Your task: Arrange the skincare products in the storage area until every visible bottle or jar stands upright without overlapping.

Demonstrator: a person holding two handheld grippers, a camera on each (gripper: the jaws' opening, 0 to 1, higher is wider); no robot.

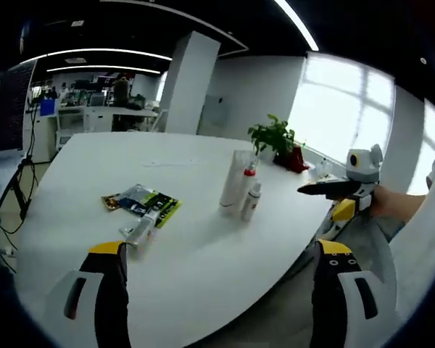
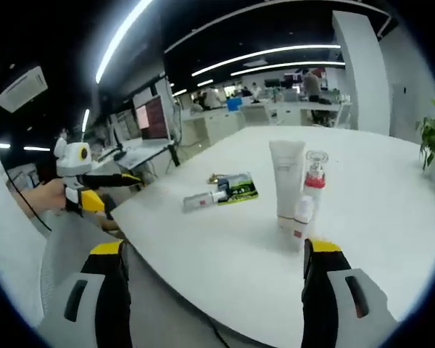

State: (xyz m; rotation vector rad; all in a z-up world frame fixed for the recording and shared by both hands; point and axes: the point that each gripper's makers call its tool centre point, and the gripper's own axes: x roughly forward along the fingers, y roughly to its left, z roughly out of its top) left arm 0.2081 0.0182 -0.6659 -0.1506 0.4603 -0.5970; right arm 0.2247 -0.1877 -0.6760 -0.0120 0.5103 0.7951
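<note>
A small tube (image 1: 141,230) lies flat on the white table (image 1: 203,268), at ten o'clock from the standing bottles (image 1: 241,190). Left gripper (image 1: 217,279) and right gripper (image 2: 216,279) hang wide open, empty. The tube looks light and squeezable; grip mid-body, gently.

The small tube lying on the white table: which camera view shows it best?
The right gripper view: the lying tube shows its whole side beside the green packet, nothing covering it. In the left gripper view the tube is seen more end-on, close to the left gripper jaw.
</note>
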